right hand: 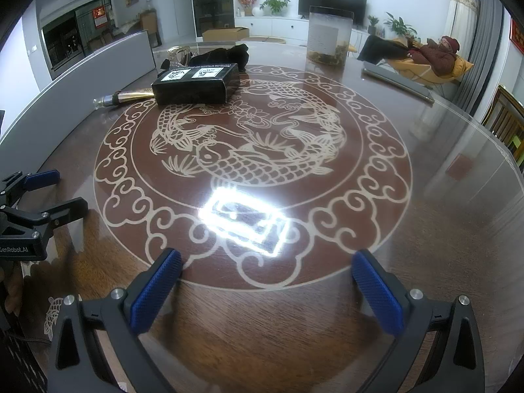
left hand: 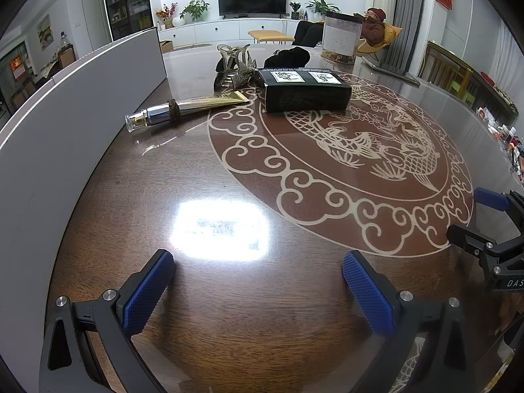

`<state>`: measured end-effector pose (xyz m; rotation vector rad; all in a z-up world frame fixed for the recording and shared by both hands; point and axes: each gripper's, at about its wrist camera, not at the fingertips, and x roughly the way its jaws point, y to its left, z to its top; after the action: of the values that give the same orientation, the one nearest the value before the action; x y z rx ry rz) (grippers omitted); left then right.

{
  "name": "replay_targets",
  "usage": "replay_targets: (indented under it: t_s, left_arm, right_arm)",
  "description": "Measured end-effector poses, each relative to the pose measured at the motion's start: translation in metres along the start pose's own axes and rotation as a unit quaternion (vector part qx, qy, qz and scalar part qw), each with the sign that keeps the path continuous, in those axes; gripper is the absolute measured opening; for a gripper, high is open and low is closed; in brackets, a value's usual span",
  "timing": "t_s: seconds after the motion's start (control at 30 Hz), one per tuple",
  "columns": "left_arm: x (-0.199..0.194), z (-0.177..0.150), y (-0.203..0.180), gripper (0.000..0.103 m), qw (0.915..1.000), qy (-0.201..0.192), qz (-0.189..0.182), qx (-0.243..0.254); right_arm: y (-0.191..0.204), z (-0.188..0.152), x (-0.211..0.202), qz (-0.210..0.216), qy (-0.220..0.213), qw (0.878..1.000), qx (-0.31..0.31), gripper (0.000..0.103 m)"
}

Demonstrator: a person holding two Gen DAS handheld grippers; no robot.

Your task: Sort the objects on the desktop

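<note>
Holding both tongs spread and empty low over the glass-topped table (left hand: 229, 294), we face a cluster at its far side. From the left gripper (left hand: 258, 281), the gold tube (left hand: 190, 106) lies ahead and left, its long axis crosswise, pump end left; the black box (left hand: 306, 93) sits just right of it. The right gripper (right hand: 267, 281) is farther off. Only the left view shows the hair claw (left hand: 234, 68) clearly.

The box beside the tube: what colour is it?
The box is black, with two white printed labels on top, clearest in the left wrist view.
</note>
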<state>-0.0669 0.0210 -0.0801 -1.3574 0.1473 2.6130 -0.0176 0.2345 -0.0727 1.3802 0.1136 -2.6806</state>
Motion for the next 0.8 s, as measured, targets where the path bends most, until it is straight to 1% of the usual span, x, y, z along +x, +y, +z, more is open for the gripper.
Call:
replay_targets:
  t_s: [0.8]
  left_arm:
    - [-0.0028, -0.0019, -0.0014, 0.103, 1.0, 0.001, 0.003, 0.0]
  right_arm:
    - [-0.0004, 0.0001, 0.0001, 0.0, 0.0, 1.0, 0.0, 0.103]
